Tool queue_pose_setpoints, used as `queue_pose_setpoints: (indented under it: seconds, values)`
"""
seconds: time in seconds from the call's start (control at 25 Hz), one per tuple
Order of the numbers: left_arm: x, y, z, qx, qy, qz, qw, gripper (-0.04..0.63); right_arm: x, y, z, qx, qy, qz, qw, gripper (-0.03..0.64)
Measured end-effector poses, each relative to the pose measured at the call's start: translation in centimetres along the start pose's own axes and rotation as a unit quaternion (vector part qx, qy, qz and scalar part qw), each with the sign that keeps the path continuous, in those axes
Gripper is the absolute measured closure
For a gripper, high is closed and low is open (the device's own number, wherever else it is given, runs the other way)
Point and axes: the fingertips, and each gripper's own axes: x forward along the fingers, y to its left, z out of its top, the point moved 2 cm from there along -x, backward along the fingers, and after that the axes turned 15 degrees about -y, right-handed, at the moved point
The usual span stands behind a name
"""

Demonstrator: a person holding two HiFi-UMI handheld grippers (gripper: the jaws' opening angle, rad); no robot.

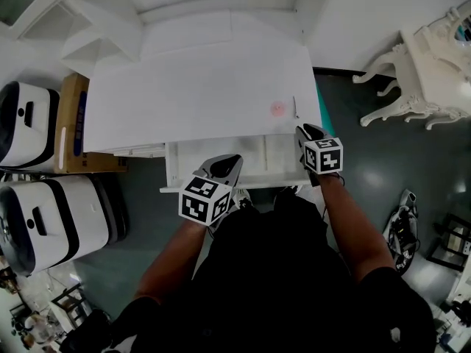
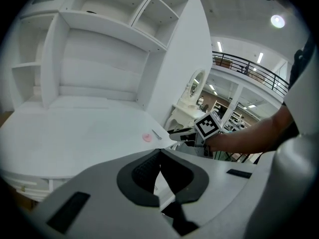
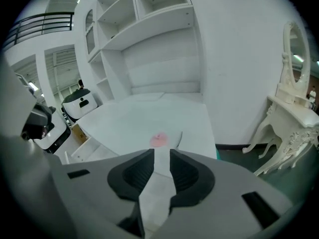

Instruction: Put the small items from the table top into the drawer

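One pink disc [image 1: 277,109], one thin stick [image 1: 295,107] on table [image 1: 191,87].

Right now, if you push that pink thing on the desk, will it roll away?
Probably not: the pink thing looks flat and round on the desk, so it would likely slide. It looks small and thin, so probably light and tricky to pinch.

White table top [image 1: 199,87]: pink disc [image 1: 277,108], thin stick [image 1: 295,107] beside, near right front edge.
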Motion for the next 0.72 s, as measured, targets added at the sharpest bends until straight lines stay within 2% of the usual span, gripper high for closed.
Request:
queue_pose_setpoints:
  seconds: [0.12, 0.44, 0.72]
  values:
    - [0.1, 0.4, -0.5, -0.007, 0.006, 0.007, 0.9999, 0.591, 2.1, -0.9, -0.9, 0.005, 0.02, 0.0, 1.0, 0.517]
    - [0.8, 1.2, -0.6, -0.019, 0.012, 0.024, 0.9995, 0.591, 5.8, -2.6, -2.0, -0.032, 0.057, -0.008, 0.998, 0.517]
    - [1.4, 1.1, -1.2, -0.031, 0.013, 0.033, 0.9989, 0.591, 7.1, -3.4, -2.9, -0.034, 0.084, -0.006, 0.996, 0.517]
